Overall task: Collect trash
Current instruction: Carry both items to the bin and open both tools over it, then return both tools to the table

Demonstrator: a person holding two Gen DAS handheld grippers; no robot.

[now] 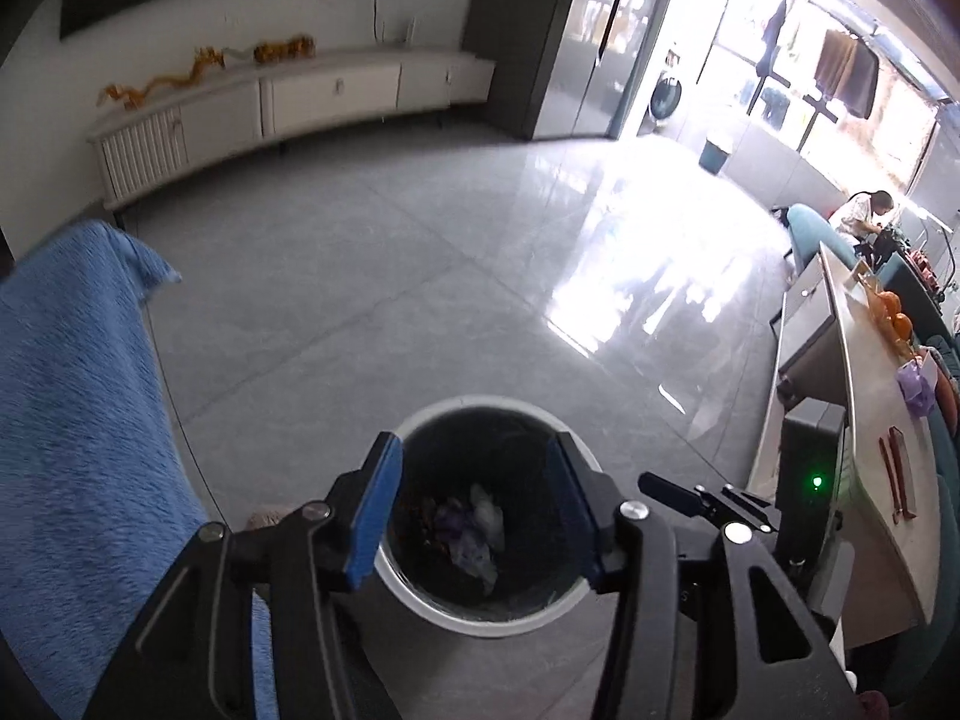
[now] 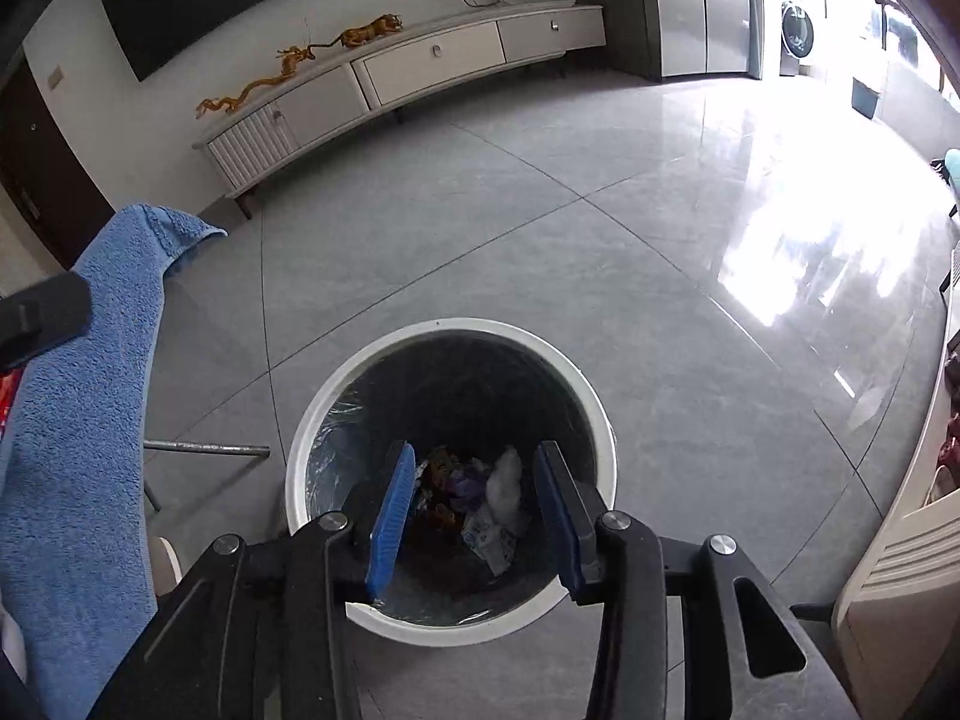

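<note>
Right wrist view: crumpled paper and wrapper trash [image 2: 474,504] lies inside the round white, black-lined bin [image 2: 318,420] on the floor. Both claws, right claw [image 2: 474,516] and left claw [image 1: 474,516], hang released and empty above it. Risk: a low claw could knock the bin's rim.

A blue towel [image 2: 78,420] hung at the left edge of both views, over a glossy grey tiled floor [image 2: 540,252]. A low white cabinet [image 2: 420,66] ran along the far wall and carried golden dragon figures [image 2: 264,81]. In the left wrist view a long table [image 1: 882,420] at the right held oranges [image 1: 891,309], and a seated person [image 1: 864,213] was beyond it near bright windows.
</note>
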